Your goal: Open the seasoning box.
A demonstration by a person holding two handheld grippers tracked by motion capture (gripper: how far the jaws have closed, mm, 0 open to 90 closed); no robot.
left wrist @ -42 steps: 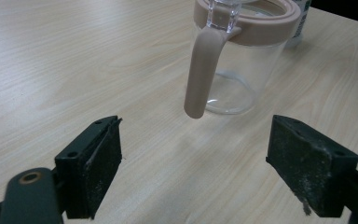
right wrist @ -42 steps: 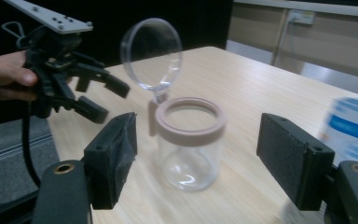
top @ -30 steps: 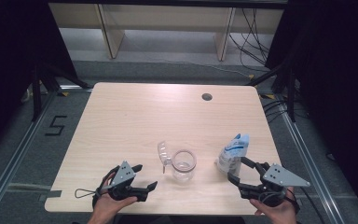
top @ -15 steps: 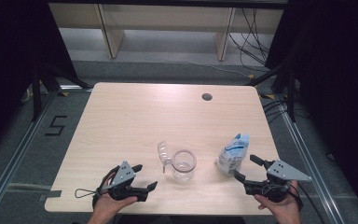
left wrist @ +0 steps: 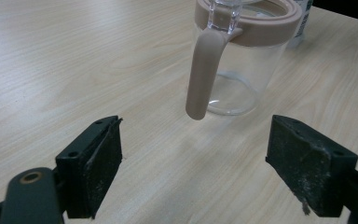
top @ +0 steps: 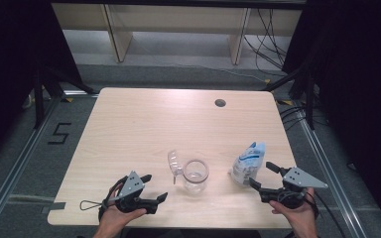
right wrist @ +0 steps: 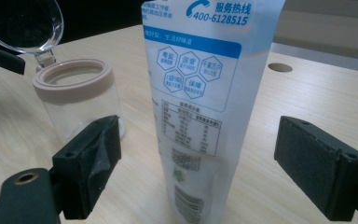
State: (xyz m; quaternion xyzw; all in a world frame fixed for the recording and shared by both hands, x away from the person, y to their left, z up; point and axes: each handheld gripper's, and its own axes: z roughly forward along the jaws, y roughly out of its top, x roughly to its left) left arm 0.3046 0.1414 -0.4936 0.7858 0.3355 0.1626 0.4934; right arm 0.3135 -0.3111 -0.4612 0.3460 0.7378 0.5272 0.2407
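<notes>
High view: on the pale wooden table (top: 144,124), my left gripper (top: 151,190) sits just beside the clear glass jar with a beige rim and flipped-open lid (top: 195,174), and my right gripper (top: 264,177) reaches toward the upright white-and-blue printed pouch (top: 247,163), both empty. Left gripper view: my jaws stand wide apart, facing the jar's beige handle (left wrist: 204,74), nothing held. Right gripper view: my jaws gape either side of the pouch (right wrist: 205,107) without touching, so I judge the grasp, and any pouring into the jar (right wrist: 77,100), is not yet done.
</notes>
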